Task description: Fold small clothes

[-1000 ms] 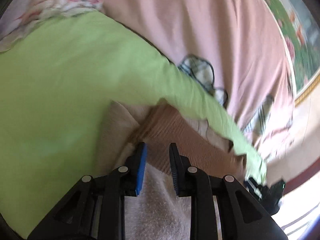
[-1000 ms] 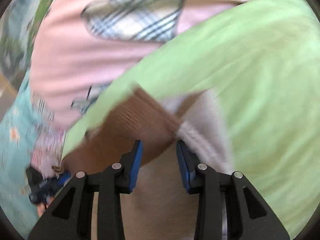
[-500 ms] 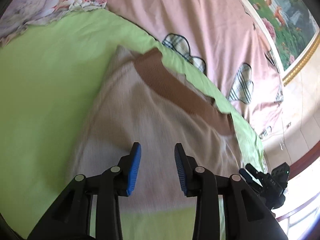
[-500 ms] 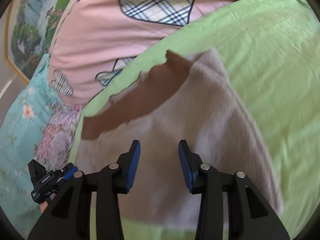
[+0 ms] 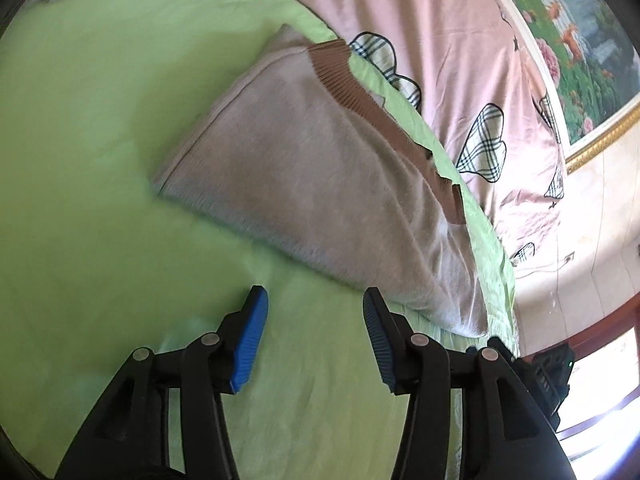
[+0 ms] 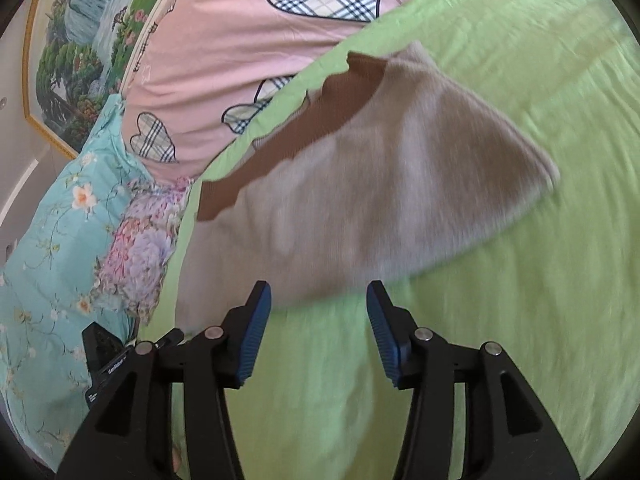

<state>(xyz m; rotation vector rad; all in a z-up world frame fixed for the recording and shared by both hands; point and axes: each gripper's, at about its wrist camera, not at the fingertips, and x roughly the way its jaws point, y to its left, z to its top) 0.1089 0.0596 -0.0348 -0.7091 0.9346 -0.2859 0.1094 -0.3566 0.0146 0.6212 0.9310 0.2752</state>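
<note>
A beige knit garment [image 5: 320,176] with a brown ribbed band [image 5: 360,96] lies folded flat on the green sheet [image 5: 100,160]. It also shows in the right wrist view [image 6: 372,184], with the brown band [image 6: 304,136] along its far edge. My left gripper [image 5: 314,320] is open and empty, just short of the garment's near edge. My right gripper [image 6: 318,312] is open and empty, its tips at the garment's near edge. The other gripper [image 6: 108,356] shows at the lower left of the right wrist view.
A pink quilt with plaid hearts [image 5: 460,60] lies beyond the garment. A teal floral pillow [image 6: 60,240] sits left in the right wrist view. A framed painting [image 5: 580,48] hangs on the wall behind. The bed's edge runs at the right of the left wrist view.
Both grippers have let go of the garment, opened wider and pulled back toward me. The garment now lies folded on the green sheet, farther from the fingertips.
</note>
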